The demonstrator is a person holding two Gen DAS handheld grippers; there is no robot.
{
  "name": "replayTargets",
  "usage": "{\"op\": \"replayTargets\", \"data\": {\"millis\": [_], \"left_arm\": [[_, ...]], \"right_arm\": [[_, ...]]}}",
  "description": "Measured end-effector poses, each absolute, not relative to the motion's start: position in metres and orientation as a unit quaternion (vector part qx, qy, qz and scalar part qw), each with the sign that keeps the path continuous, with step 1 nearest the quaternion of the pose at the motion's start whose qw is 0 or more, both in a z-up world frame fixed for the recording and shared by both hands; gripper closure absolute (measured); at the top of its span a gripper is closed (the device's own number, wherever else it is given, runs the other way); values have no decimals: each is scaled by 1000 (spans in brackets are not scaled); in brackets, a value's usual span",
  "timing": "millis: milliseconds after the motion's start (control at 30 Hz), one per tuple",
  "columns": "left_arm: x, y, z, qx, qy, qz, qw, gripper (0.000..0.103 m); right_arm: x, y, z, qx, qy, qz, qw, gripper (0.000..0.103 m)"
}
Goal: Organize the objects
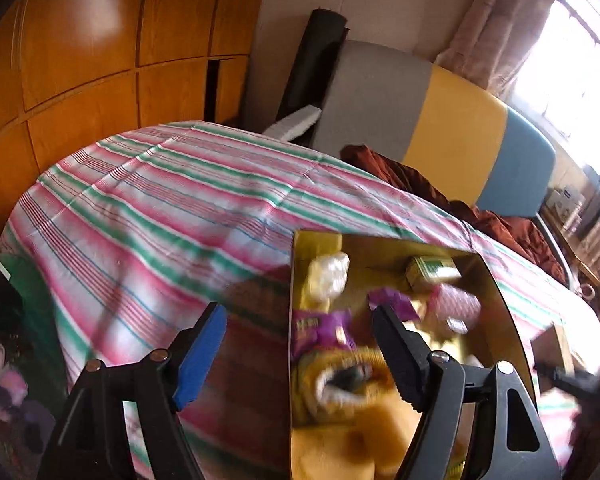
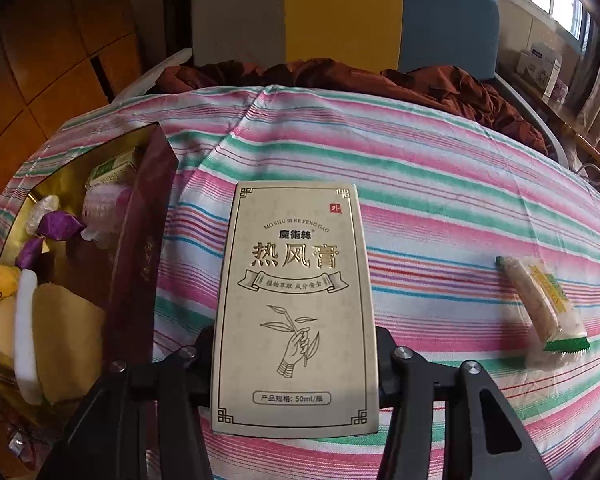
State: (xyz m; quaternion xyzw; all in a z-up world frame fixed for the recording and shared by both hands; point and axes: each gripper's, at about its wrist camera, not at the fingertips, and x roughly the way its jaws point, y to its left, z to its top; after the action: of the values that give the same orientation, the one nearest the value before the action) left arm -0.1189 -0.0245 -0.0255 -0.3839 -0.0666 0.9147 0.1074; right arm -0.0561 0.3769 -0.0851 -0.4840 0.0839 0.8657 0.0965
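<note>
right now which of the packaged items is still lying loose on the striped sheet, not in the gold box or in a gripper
The green-edged snack bar, alone on the striped sheet. The beige carton sits clamped in the right gripper; the purple packets lie inside the gold box.

The cream carton (image 2: 296, 308) held in my right gripper (image 2: 296, 344) reads "MO SHU SI RE FENG GAO", "魔術絲", "热风膏" and, toward 6 o'clock, "产品规格: 50ml/瓶". A red stamp at 1 o'clock reads "外". Other packet print is illegible.
</note>
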Motion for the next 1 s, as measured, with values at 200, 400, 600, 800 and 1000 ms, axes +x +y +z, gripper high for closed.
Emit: {"op": "replayTargets", "data": {"millis": [200, 400, 600, 800, 1000], "left_arm": [[-90, -27, -26, -378, -65, 916, 120, 26], [-76, -22, -28, -379, -59, 914, 128, 25], [-68, -26, -29, -381, -62, 914, 126, 24], [-64, -30, -27, -380, -53, 915, 123, 22], [-62, -34, -27, -376, -48, 919, 113, 18]], "right_arm": [[-78, 339, -51, -459, 52, 885, 52, 51], [-114, 285, -29, -441, 12, 897, -1, 51], [-152, 233, -38, -458, -14, 888, -41, 51], [-183, 199, -67, -496, -26, 866, -63, 51], [-180, 191, -82, -509, -22, 858, -61, 29]]}}
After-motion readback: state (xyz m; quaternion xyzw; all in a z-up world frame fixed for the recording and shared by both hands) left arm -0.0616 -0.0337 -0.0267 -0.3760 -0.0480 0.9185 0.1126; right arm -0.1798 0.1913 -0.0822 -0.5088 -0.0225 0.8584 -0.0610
